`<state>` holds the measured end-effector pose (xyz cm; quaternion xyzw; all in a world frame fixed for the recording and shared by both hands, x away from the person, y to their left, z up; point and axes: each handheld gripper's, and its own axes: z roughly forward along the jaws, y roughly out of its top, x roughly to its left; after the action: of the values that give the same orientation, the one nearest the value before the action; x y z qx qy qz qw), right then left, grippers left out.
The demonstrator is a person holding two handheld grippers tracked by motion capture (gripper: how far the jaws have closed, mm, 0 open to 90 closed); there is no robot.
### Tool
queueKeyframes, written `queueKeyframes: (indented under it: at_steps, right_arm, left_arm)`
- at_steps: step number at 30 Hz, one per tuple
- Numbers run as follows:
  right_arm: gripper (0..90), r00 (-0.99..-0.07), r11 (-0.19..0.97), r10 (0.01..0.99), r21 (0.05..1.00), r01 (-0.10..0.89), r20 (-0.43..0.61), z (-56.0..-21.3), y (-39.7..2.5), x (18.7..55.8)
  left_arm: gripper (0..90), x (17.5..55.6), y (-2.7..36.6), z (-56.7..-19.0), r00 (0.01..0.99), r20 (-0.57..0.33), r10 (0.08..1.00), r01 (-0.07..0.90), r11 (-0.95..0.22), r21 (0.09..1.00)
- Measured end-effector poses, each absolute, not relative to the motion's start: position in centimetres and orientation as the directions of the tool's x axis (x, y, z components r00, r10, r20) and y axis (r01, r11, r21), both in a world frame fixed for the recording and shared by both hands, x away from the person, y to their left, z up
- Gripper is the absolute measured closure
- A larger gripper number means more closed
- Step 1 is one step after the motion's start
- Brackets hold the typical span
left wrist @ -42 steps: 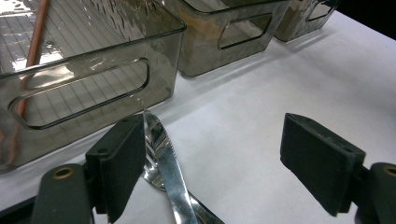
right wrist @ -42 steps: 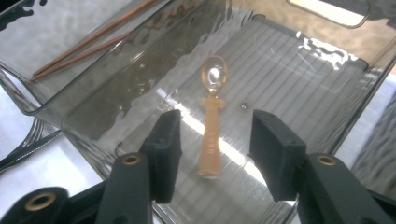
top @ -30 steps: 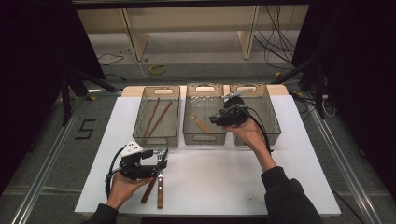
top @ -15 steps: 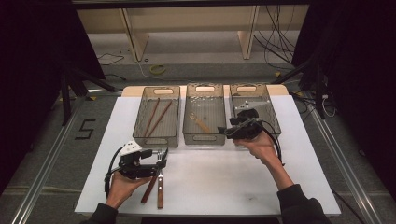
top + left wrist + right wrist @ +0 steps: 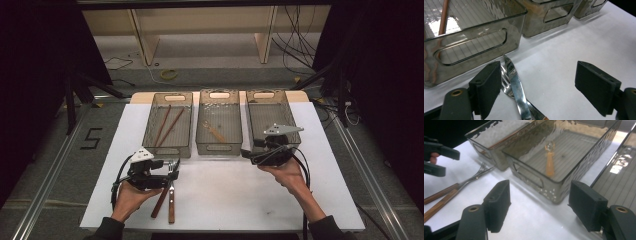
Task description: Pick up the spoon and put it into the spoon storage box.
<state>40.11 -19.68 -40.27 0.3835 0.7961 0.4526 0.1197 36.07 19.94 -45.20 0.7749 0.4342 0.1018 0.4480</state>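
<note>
three bins, cutlery, two tongs

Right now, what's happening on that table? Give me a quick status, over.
Left tongs open over knife and fork on table. Right tongs open, empty, near middle bin. Nothing in the way.

We see three bins of glossy, smoky clear plastic with ribbed floors. The knife and fork are shiny metal with brown wood handles. The table looks matt white, smooth. Our jaw pads are matt black, rubbery.
</note>
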Motion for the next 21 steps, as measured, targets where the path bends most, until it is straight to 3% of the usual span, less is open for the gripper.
queueKeyframes:
  at_steps: [21]
  right_arm:
    - [31.3,-0.662,0.238,0.721,0.824,0.514,0.205,-42.6,-22.1,36.8]
  left_arm:
    - [22.3,36.6,19.8,-44.8,0.558,-0.231,0.797,0.717,-0.324,0.617]
